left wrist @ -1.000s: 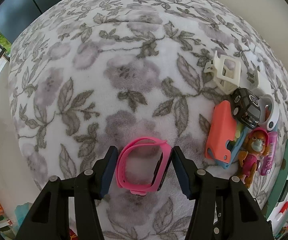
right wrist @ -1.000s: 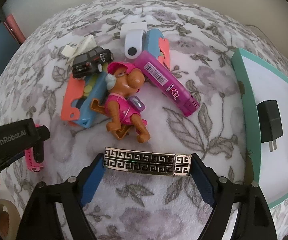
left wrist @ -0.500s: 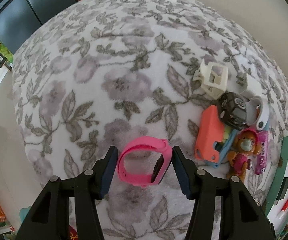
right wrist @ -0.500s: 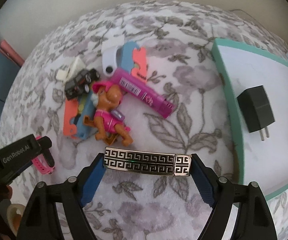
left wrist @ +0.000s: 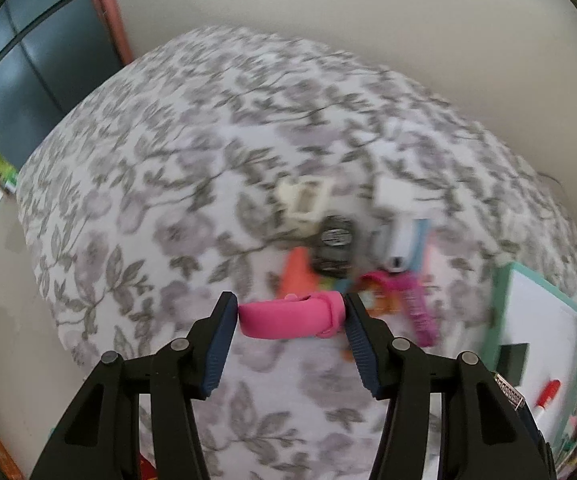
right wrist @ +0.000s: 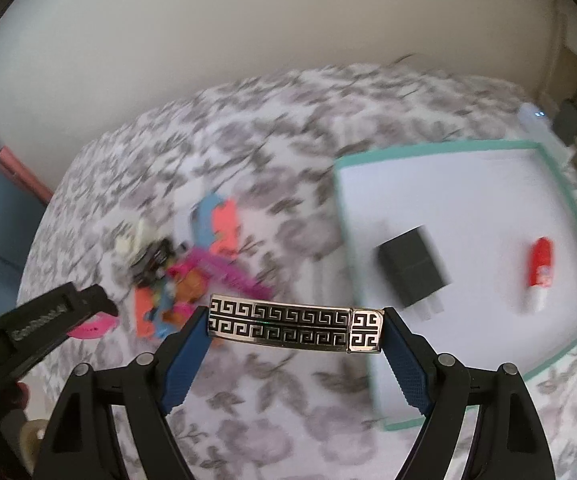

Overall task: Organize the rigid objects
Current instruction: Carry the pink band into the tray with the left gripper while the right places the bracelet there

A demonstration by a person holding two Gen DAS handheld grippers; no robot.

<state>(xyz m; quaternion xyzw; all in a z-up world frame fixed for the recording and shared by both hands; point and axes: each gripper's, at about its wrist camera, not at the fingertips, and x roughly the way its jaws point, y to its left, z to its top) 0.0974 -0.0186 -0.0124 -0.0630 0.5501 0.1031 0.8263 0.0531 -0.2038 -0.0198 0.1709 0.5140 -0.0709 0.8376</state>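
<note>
Left tongs (left wrist: pixel 291 314): I hold a pink watch band (left wrist: pixel 288 318) clamped between the blue pads, lifted clear of the floral blanket (left wrist: pixel 160 184).
Right tongs (right wrist: pixel 295 328): set wide, I grip a gold bracelet (right wrist: pixel 294 327) with a black key pattern by its two ends, above the blanket.
Pile: a black toy car (left wrist: pixel 333 244), a cream frame (left wrist: pixel 306 200), orange and blue pieces and a pink tube (left wrist: pixel 418 314), all blurred, lie close together on the blanket.
Tray: a teal-rimmed white tray (right wrist: pixel 440 150) lies right of the pile, carrying a black charger (right wrist: pixel 410 266) and a red-capped tube (right wrist: pixel 540 274), well apart.
</note>
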